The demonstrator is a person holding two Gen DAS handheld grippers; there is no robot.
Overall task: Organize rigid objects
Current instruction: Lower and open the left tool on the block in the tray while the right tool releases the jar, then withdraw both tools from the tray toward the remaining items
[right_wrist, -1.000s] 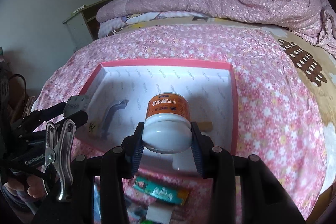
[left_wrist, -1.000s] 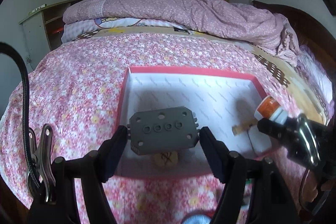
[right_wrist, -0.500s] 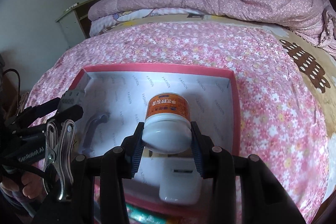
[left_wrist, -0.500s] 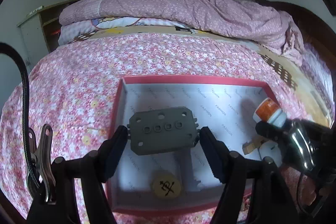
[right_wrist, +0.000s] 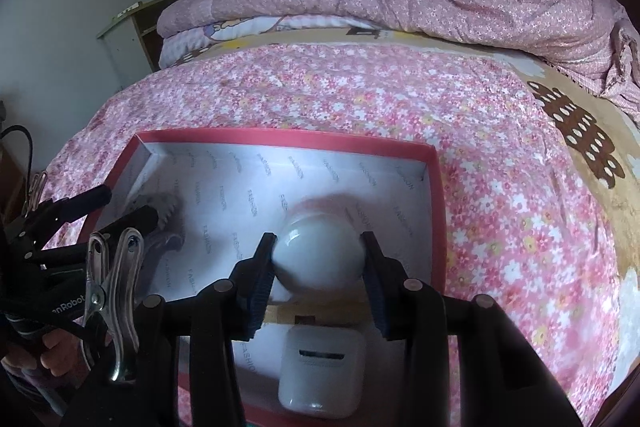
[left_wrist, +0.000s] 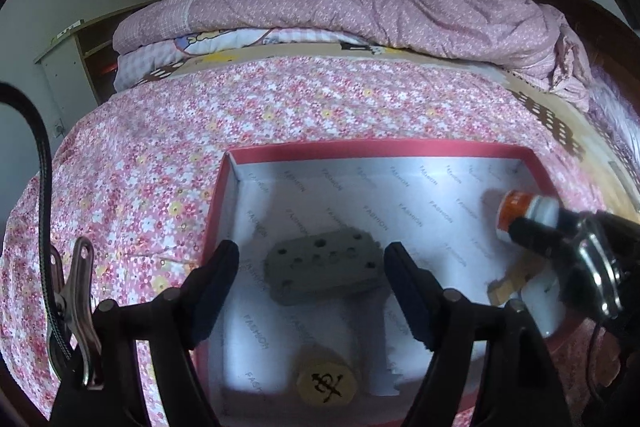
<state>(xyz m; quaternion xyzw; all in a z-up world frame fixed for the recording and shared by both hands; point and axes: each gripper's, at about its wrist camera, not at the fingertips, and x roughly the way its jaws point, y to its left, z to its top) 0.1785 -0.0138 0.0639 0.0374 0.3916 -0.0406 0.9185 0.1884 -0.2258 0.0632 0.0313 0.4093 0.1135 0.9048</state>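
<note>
A red box point(left_wrist: 380, 149) with a white lining lies on the flowered bedspread. A grey metal block with holes point(left_wrist: 326, 265) lies inside it, blurred, between and apart from the spread fingers of my left gripper point(left_wrist: 312, 291), which is open. My right gripper point(right_wrist: 318, 259) is shut on a white-capped orange jar point(right_wrist: 320, 257), tipped cap toward the camera, low over the box point(right_wrist: 434, 187). From the left wrist view the jar point(left_wrist: 520, 211) and right gripper point(left_wrist: 536, 235) are at the box's right side.
In the box are a round wooden disc with a black mark point(left_wrist: 326, 383), a wooden clip point(left_wrist: 506, 285) and a white earbud case point(right_wrist: 320, 375). A grey handle-shaped part point(right_wrist: 160, 243) lies by the left gripper point(right_wrist: 120, 211). Folded pink quilts point(left_wrist: 340, 15) line the far side of the bed.
My left gripper opened and the grey block dropped into the box. My right gripper moved forward over the box and tilted the jar down.
</note>
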